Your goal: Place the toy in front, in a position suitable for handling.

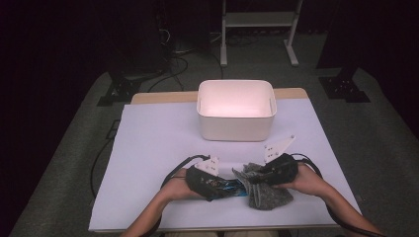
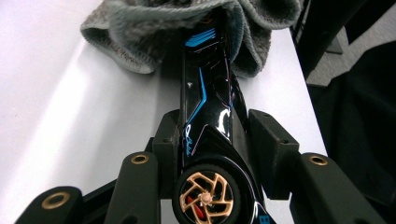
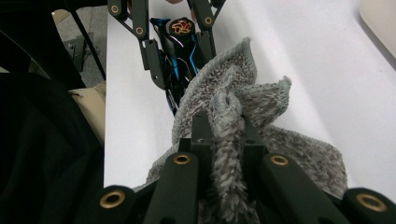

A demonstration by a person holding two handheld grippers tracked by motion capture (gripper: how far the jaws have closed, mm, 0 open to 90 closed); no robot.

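A black toy car [image 1: 228,186] with blue stripes and a gold-spoked wheel lies on its side between the jaws of my left gripper [image 1: 217,185], which is shut on its body. In the left gripper view the car [image 2: 208,93] runs away from me and its far end goes under a grey fuzzy cloth [image 2: 140,28]. My right gripper [image 3: 224,126] is shut on a bunched fold of that cloth [image 3: 261,98], which drapes over the car's [image 3: 180,60] end. In the high view the cloth [image 1: 269,197] lies near the table's front edge under the right gripper [image 1: 258,177].
A white empty bin [image 1: 236,109] stands at the far middle of the white-covered table [image 1: 153,148]. Cables trail from both grippers toward the front corners. Dark floor, stands and a white frame lie beyond the table.
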